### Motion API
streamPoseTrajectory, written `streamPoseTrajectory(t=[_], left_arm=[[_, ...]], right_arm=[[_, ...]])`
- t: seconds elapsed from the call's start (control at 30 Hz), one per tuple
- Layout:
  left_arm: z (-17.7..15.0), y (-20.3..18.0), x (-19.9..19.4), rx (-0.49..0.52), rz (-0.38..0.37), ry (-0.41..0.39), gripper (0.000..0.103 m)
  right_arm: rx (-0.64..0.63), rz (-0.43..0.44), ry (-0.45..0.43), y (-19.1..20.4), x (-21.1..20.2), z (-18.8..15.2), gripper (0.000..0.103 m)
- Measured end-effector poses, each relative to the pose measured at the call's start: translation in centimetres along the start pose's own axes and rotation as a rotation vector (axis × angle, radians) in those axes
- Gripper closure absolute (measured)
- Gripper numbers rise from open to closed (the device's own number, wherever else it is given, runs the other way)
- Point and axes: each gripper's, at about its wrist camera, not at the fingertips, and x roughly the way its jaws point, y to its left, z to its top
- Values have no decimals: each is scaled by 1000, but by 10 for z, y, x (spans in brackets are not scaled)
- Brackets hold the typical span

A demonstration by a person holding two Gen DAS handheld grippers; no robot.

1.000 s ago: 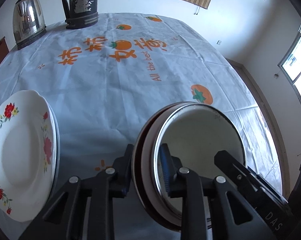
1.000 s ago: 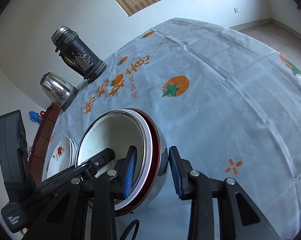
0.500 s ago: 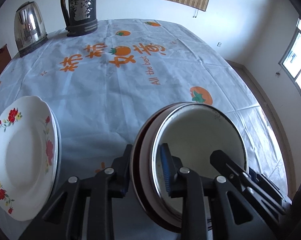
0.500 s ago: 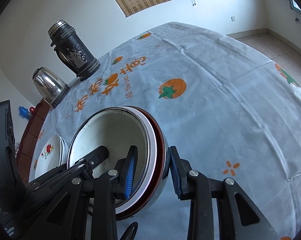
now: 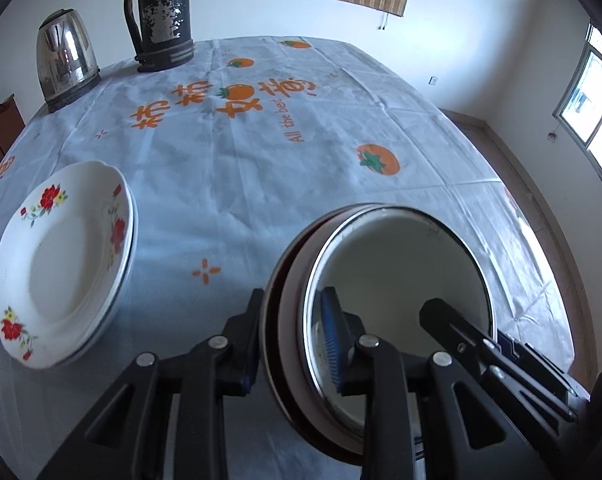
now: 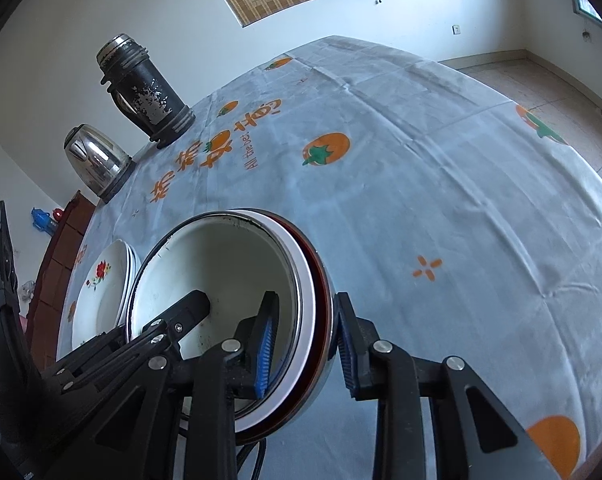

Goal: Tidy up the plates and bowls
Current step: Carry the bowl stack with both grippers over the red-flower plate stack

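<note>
A stack of nested bowls (image 5: 397, 280), white enamel inside with red and steel ones under it, is held above the tablecloth by both grippers. My left gripper (image 5: 293, 340) is shut on the stack's left rim. My right gripper (image 6: 305, 340) is shut on its right rim (image 6: 305, 280), one finger inside the bowl. A stack of white plates with red flowers (image 5: 61, 264) lies on the table to the left; it also shows in the right wrist view (image 6: 101, 292).
A black thermos (image 5: 161, 12) and a steel kettle (image 5: 65, 64) stand at the table's far left. The table (image 5: 261, 168) has a pale cloth with orange prints. Its right edge drops to the floor (image 6: 541, 76).
Both grippers have lifted with the bowl stack and tilted up a little; the plates and far table now show lower and fuller. The grips have not changed.
</note>
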Motion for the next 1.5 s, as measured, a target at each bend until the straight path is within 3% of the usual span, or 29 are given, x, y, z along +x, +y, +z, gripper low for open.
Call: streamPoseTrajectory(t=[0.57, 1.5], left_arm=[[-41, 12, -46, -20, 8, -34, 77], [-55, 119, -110, -173, 83, -144, 77]], right_arm=[[-37, 12, -15, 17, -44, -41, 72], [-212, 104, -28, 139, -53, -62, 72]])
